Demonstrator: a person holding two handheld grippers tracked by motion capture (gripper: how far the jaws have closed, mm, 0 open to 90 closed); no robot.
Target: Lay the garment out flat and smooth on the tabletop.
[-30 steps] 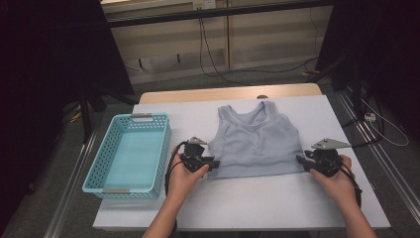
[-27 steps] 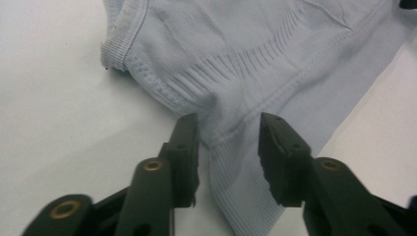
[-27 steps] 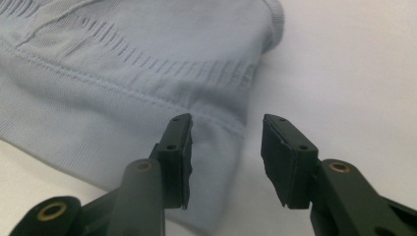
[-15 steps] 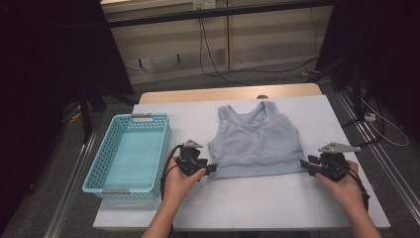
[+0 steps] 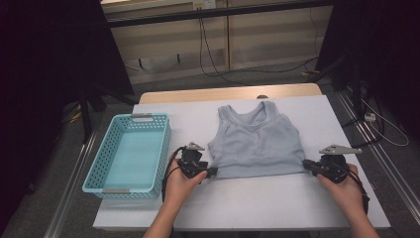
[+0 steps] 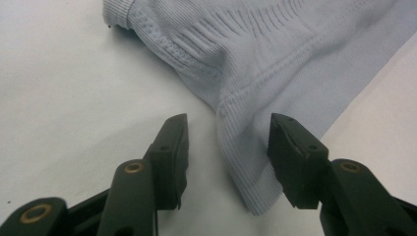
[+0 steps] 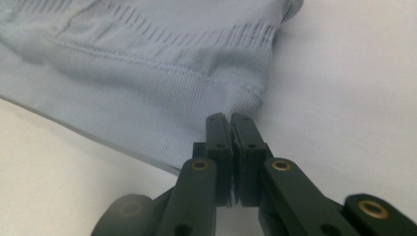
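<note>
Here, 1 blue basket sits on the desk with nothing in it, left of 1 pale tank top lying flat. Of 2 grippers, the left gripper has its jaws released around the hem corner, having just opened; the right gripper, just closing, is clenched on the opposite corner.

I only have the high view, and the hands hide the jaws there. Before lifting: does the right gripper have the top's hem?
Observer: Yes. In the right gripper view, the right gripper has just closed its jaws on a bottom corner of the blue tank top. The cloth puckers at their tips.
Operator: And the left one?
Observer: No grip. The left gripper has just been opening. Its jaws stand apart, with the hem corner lying between them, unpressed.
Operator: Is that corner lying flat?
Observer: It lies flat on the white table, not folded over.
</note>
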